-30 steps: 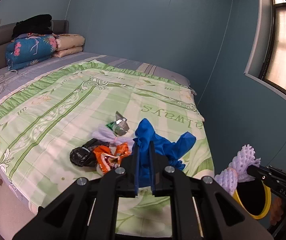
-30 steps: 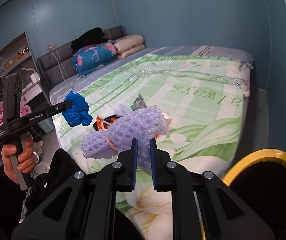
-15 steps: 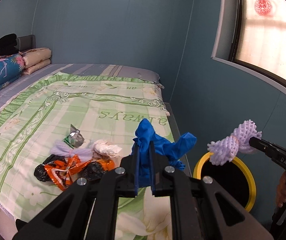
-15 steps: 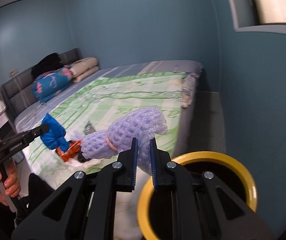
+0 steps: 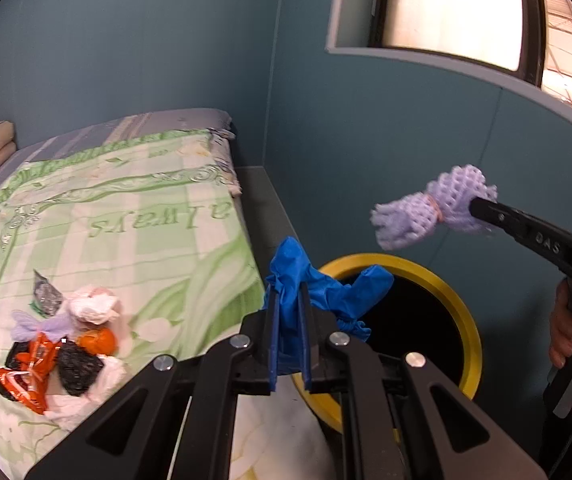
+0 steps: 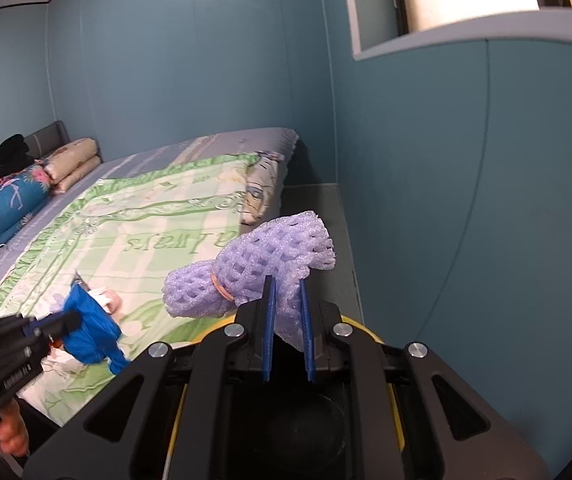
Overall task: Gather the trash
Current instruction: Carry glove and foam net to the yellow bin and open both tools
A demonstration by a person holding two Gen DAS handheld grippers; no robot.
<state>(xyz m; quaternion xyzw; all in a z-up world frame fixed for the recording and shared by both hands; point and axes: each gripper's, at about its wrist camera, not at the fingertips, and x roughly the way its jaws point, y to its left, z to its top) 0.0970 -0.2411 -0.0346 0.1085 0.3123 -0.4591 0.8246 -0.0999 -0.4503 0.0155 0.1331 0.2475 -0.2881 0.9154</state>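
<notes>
My left gripper (image 5: pixel 288 292) is shut on a crumpled blue glove (image 5: pixel 326 284), which hangs over the near rim of the yellow-rimmed bin (image 5: pixel 466 328). My right gripper (image 6: pixel 286 284) is shut on a purple foam net (image 6: pixel 253 264) tied with a rubber band, held above the same bin (image 6: pixel 195 336), whose dark inside shows below the jaws. In the left wrist view the purple foam net (image 5: pixel 430 210) hovers above the bin's far side. In the right wrist view the blue glove (image 6: pixel 93 328) hangs at the lower left.
A pile of trash (image 5: pixel 57 344) lies on the green bedspread (image 5: pixel 133 220): orange wrappers, black bags, white tissue, a foil packet. Pillows and folded bedding (image 6: pixel 17 196) sit at the headboard. The blue wall and a window ledge (image 5: pixel 426 60) stand close behind the bin.
Both grippers swung from over the bed toward the bin, carrying the glove and foam net. The bin has come under the right gripper and the bed has slid left.
</notes>
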